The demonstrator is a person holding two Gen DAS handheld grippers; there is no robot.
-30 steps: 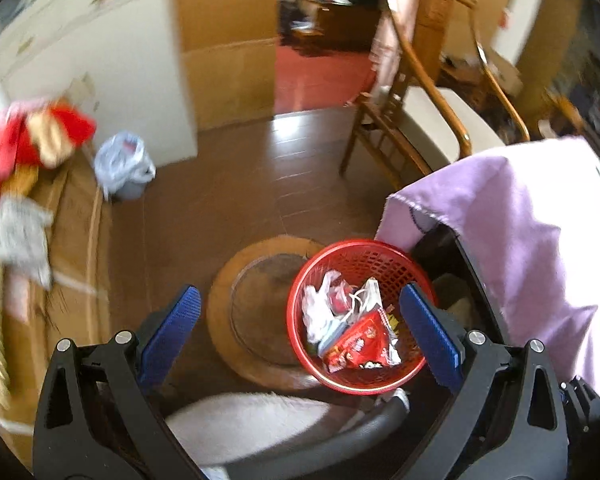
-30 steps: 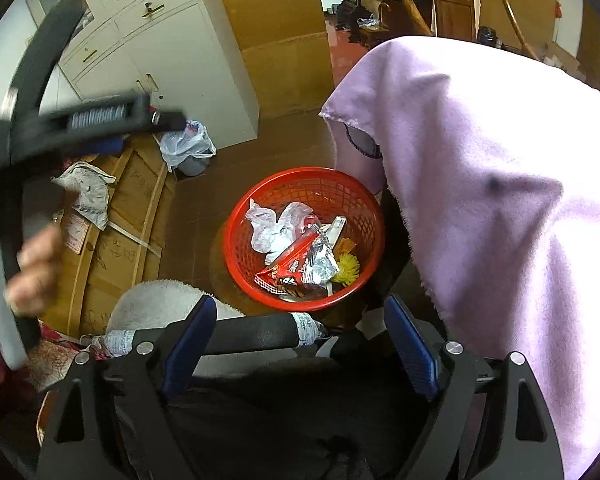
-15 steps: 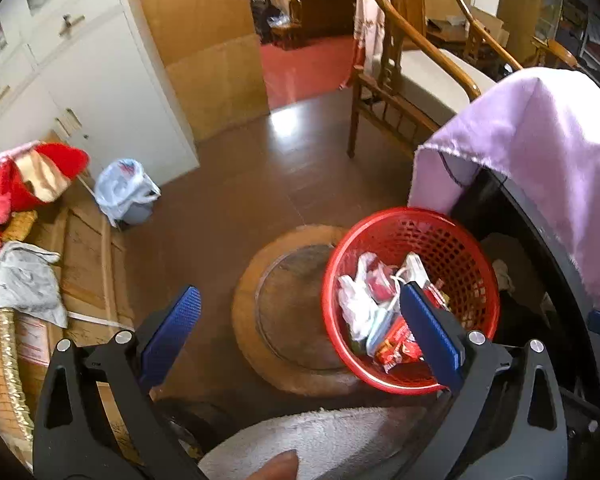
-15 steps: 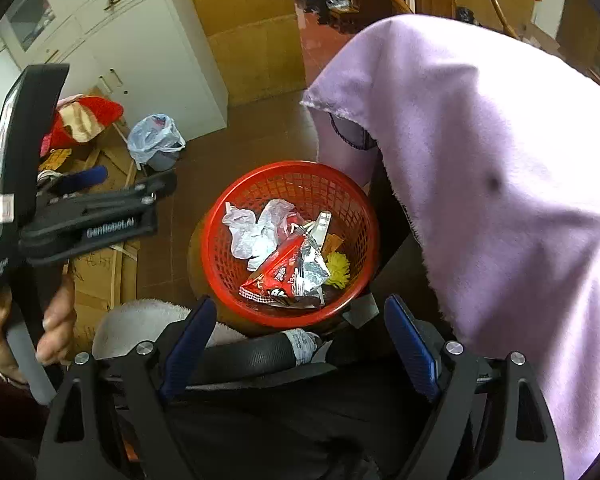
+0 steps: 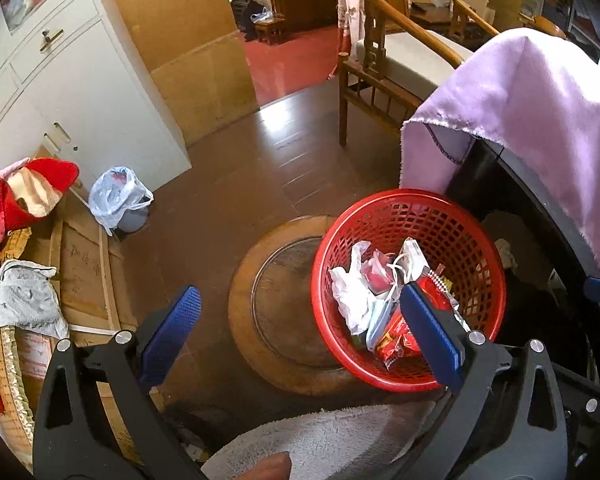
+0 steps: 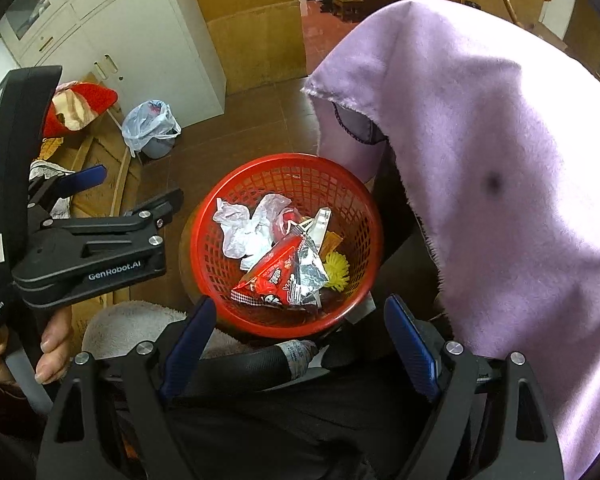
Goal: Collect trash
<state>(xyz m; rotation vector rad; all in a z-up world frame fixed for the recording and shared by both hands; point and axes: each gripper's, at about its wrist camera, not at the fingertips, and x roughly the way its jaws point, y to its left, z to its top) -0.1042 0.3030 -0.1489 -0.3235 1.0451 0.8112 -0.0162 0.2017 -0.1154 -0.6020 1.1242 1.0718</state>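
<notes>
1. Left gripper (image 5: 296, 320): jaws wide apart, nothing between them, pointing down over the floor beside the red basket (image 5: 476, 232).
2. Right gripper (image 6: 300, 328): jaws also wide, empty, hanging above the near rim of the basket; in its view the left gripper shows at the left edge, gripped by a hand (image 6: 54, 340).
3. The basket sits on a round wooden stool (image 5: 260, 312), close against a purple cloth (image 5: 540, 112) draped to its right.
4. Trash is already inside: a red snack bag (image 6: 276, 276) on top, a crumpled white plastic bag (image 6: 244, 228), a silver foil wrapper (image 6: 310, 268) and something yellow and frilly (image 6: 336, 272) low at the side.
5. Handling guess: all of it is light, thin and crinkly; the foil and the snack bag look slippery, and none of it is fragile.
6. I'd pinch a wrapper at a folded edge or corner, not the flat face, or the pads may slide off.
7. The basket is stiff lattice plastic and light with this load. If it has to move, I'd grab the rim; it could tip or slide off the stool.
8. A small bin with a plastic liner (image 5: 120, 200) stands by the white cabinet (image 5: 80, 100), well apart.
</notes>
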